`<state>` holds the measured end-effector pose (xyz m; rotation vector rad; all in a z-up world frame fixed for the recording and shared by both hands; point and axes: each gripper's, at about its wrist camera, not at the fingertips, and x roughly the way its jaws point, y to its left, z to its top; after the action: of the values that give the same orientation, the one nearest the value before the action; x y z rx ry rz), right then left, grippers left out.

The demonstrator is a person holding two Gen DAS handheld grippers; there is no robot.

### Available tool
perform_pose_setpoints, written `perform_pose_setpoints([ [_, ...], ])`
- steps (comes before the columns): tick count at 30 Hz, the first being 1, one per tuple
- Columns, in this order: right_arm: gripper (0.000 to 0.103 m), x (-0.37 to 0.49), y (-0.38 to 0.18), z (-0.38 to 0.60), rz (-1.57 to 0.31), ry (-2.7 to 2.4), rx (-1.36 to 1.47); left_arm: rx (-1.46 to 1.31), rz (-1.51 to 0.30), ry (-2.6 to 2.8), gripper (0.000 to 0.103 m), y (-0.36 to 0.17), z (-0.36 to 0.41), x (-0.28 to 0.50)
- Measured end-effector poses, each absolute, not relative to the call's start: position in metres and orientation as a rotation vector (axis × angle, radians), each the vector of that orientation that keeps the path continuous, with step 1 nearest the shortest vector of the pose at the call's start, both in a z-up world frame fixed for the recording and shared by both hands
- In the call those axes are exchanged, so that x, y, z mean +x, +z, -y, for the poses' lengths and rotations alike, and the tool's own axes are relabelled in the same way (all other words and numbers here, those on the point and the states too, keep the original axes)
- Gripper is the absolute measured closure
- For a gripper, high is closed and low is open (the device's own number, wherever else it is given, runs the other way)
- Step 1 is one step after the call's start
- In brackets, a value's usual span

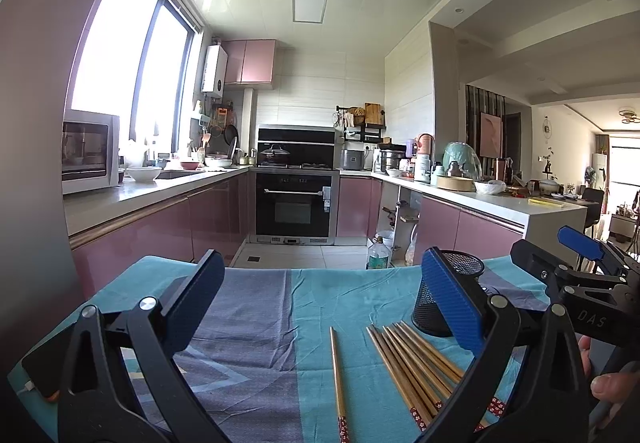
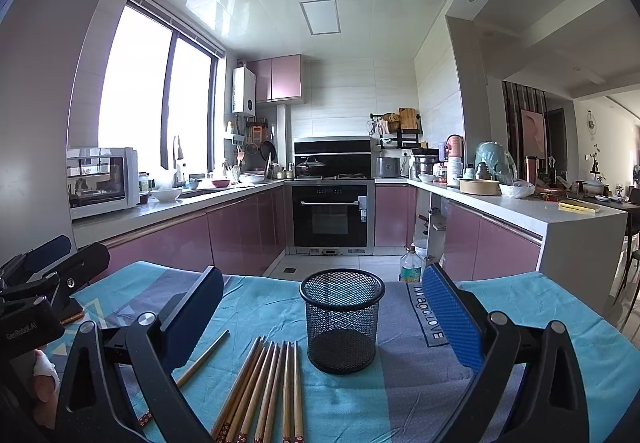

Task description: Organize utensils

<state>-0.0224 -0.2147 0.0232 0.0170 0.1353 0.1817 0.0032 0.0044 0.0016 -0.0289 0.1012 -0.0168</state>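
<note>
A bunch of several wooden chopsticks (image 2: pixel 264 391) with red patterned ends lies on the blue cloth, just left of a black mesh cup (image 2: pixel 342 319) that stands upright and looks empty. One chopstick (image 2: pixel 200 359) lies apart to the left, partly under my right gripper's left finger. In the left wrist view the bunch (image 1: pixel 416 367) and the single chopstick (image 1: pixel 337 379) lie between my fingers, and the cup (image 1: pixel 440 295) is partly hidden behind the right finger. My left gripper (image 1: pixel 320 307) is open and empty above the cloth. My right gripper (image 2: pixel 324 319) is open and empty, with the cup between its fingers.
The blue and grey cloth (image 2: pixel 420 395) covers the table, whose far edge drops to the kitchen floor. A phone (image 1: pixel 44 367) lies at the left edge. Pink cabinets, an oven (image 2: pixel 330 215) and cluttered counters stand beyond. A green bottle (image 2: pixel 410 267) stands on the floor.
</note>
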Motion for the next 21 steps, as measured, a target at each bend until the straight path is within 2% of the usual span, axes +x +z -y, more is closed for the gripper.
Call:
perform_pose_setpoints([
  [21, 0.007, -0.0235, 0.0240, 0.2139, -0.133, 0.181, 0.016, -0.035, -0.101, -0.015, 0.006, 0.0003, -0.0058, 0.0023],
])
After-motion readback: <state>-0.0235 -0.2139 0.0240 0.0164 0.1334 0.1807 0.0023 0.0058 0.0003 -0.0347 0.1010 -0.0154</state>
